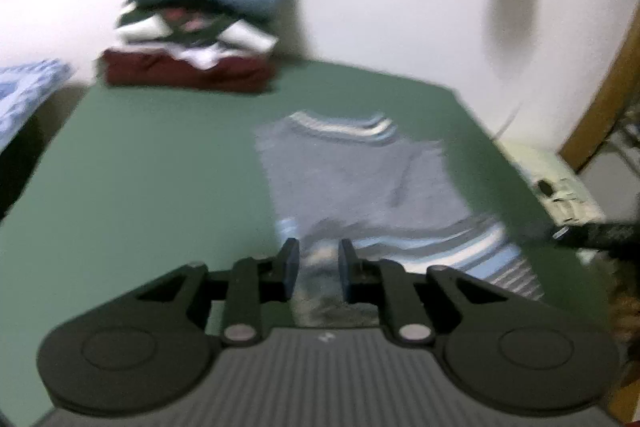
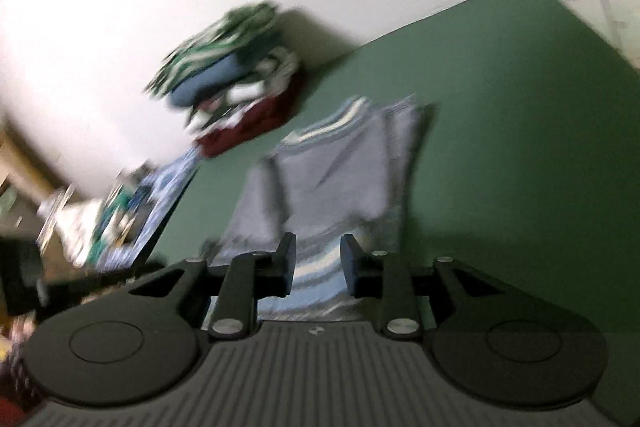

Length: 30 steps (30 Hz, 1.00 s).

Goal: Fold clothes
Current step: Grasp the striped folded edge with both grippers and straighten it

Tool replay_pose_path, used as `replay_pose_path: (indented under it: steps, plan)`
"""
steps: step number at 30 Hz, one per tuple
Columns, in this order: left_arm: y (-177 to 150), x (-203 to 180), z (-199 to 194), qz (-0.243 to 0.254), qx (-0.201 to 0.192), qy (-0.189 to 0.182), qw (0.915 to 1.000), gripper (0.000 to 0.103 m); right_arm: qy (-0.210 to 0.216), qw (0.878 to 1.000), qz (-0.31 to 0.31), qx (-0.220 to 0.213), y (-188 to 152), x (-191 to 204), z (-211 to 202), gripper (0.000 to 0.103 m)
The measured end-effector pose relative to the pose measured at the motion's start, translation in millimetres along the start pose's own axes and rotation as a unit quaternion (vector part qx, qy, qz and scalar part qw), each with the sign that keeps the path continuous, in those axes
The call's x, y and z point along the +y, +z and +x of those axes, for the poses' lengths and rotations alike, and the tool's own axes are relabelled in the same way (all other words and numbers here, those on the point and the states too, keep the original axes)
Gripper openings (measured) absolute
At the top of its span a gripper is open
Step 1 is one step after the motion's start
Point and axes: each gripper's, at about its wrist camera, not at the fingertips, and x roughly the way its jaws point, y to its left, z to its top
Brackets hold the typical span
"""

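Observation:
A grey shirt (image 1: 360,179) with white and light-blue striped trim lies on the green table (image 1: 140,167), its collar away from me and its sleeves folded in. My left gripper (image 1: 319,267) is at the shirt's near hem, narrow and shut on a bunched piece of the grey fabric that fills the gap between its pads. In the right wrist view the same grey shirt (image 2: 332,179) rises toward my right gripper (image 2: 319,267), which is shut on the striped hem. Both views are blurred.
A stack of folded clothes (image 1: 192,23), dark red at the bottom and green-striped on top, stands at the table's far left by the white wall. A blue patterned cloth (image 1: 24,95) lies off the left edge. A pale box (image 1: 552,183) sits beyond the right edge.

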Motion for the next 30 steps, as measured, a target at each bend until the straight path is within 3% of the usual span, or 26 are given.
replay_pose_path:
  steps: [3, 6, 8, 16, 18, 22, 24, 26, 30]
  plan:
    - [-2.9, -14.8, 21.8, 0.006, 0.015, -0.024, 0.9996, 0.013, 0.005, 1.0, -0.006, 0.024, -0.6, 2.9, 17.7, 0.027]
    - [-10.0, -23.6, 50.7, 0.022, 0.034, -0.007, 0.9992, 0.014, -0.022, 0.999, 0.001, 0.04, 5.0, -4.6, 39.7, 0.018]
    - [-14.4, -20.5, 60.4, 0.032, 0.028, 0.014, 0.999, 0.022, -0.039, 0.998, -0.008, 0.039, 8.6, -5.6, 49.4, 0.012]
    - [-7.0, -5.2, 62.0, 0.024, 0.021, 0.022, 0.9993, 0.019, -0.043, 0.999, 0.009, 0.014, 13.4, -19.5, 59.4, 0.003]
    - [-4.7, -3.0, 54.8, 0.017, 0.018, 0.025, 0.9994, 0.017, -0.04, 0.999, 0.022, 0.01, 14.8, -14.3, 49.1, 0.015]
    - [-3.9, -5.8, 33.9, 0.021, 0.007, 0.025, 0.9994, 0.013, -0.043, 0.999, 0.0, 0.023, 11.0, 3.1, 15.3, 0.028]
    - [-7.7, -9.0, 22.8, 0.03, 0.008, 0.019, 0.9993, 0.019, -0.05, 0.998, -0.015, 0.024, 6.1, 9.8, -3.4, 0.035]
    - [-13.6, -12.0, 13.4, 0.042, 0.011, 0.018, 0.9989, 0.033, -0.054, 0.997, -0.036, 0.033, -1.1, 15.8, -17.9, 0.042]
    - [-30.6, -1.6, 8.4, 0.027, 0.035, 0.034, 0.9985, 0.036, -0.071, 0.994, -0.055, 0.055, -18.2, 20.2, -20.2, 0.043]
